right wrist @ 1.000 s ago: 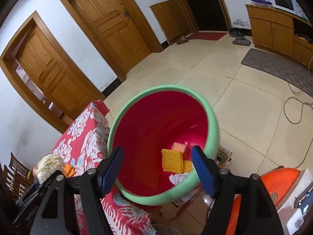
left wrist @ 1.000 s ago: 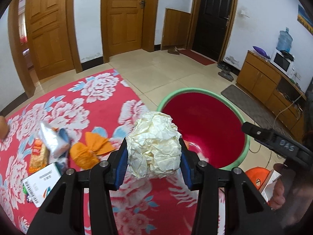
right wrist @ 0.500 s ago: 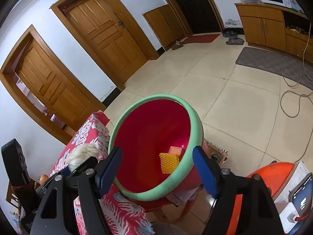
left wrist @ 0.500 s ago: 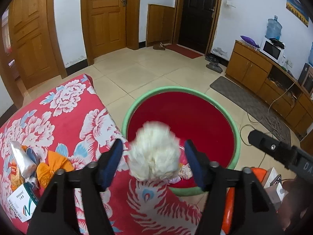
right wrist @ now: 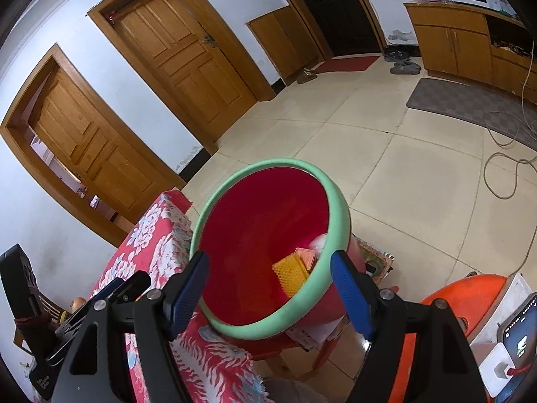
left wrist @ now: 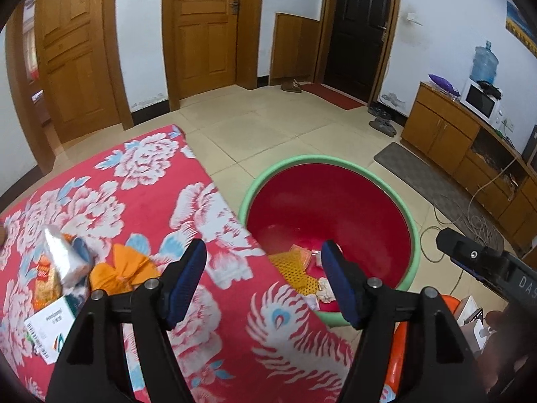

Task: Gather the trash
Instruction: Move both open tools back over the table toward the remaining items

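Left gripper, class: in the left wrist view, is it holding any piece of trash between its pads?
No. The left gripper stands open with only the floral cloth and red basin showing between its pads.

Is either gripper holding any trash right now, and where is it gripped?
Nothing is held. The left gripper is open and empty above the tablecloth's edge; the right gripper is open and empty in front of the red bin.

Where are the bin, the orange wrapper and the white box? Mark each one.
bin [left wrist: 415,235], left wrist view, green rim at right
orange wrapper [left wrist: 117,268], left wrist view, middle of its crumpled body
white box [left wrist: 48,330], left wrist view, printed top face
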Motion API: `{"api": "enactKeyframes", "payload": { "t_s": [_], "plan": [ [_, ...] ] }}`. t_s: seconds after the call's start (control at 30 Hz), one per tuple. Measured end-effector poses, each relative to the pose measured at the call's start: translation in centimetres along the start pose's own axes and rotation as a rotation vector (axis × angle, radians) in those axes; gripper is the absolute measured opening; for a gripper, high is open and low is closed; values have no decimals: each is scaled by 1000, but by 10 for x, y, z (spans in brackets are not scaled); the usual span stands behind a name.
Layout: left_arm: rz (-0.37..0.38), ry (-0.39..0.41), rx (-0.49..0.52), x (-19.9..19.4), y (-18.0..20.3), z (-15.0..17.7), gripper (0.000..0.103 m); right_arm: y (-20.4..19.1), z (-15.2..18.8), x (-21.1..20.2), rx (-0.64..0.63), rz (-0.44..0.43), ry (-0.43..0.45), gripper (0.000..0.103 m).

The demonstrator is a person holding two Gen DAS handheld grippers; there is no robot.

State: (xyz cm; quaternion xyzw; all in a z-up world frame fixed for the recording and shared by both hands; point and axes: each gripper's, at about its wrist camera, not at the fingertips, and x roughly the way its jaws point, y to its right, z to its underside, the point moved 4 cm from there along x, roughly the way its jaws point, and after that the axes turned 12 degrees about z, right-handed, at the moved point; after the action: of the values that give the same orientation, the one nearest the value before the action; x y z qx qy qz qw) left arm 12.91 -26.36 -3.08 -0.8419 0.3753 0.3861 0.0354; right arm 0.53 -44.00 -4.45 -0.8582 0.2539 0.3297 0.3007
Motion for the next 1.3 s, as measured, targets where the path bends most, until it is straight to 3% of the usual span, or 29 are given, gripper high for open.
{"api": "enactKeyframes", "payload": {
  "t_s": [0.2,0.7,1.3],
  "plan": [
    [-17,25,-31,-25,-12,7,71,-14,5,-18,-39,-31,10,77],
    [-150,79,-144,-97,-63,38,71,-57,30,-58,-149,-115,20,80],
    [-355,101,-347,-178,-144,104,72,-136,86,-66,-343,-164,-34,96]
  ]
}}
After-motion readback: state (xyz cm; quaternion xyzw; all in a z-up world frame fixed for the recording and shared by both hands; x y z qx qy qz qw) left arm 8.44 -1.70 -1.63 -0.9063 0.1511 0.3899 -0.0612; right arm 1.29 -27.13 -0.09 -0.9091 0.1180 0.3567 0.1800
